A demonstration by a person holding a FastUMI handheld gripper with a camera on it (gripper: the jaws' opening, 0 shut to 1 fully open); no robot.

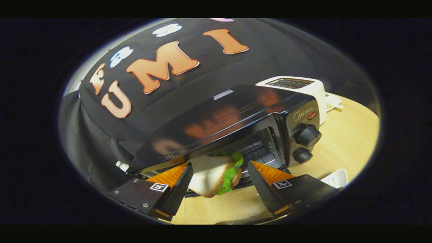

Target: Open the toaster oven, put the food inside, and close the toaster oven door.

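Right, my tongs (216,182) stand wide, not gripping; the triangular white-bread lettuce sandwich (214,173) sits between them, pointing ahead into the open black toaster oven (236,114).

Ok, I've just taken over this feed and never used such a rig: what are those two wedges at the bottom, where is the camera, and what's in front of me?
The camera rides on a hand-held tool and looks forward along its two fingers; those wedges are the tongs. Between them sits a sandwich with lettuce showing. The fingers look spread, with a gap at the right one, so a firm grip is not certain. Just ahead is the black toaster oven, its door open and the wire rack visible inside; two knobs sit on its right panel. Behind it stands a white pop-up toaster. Everything rests on a light wooden table.
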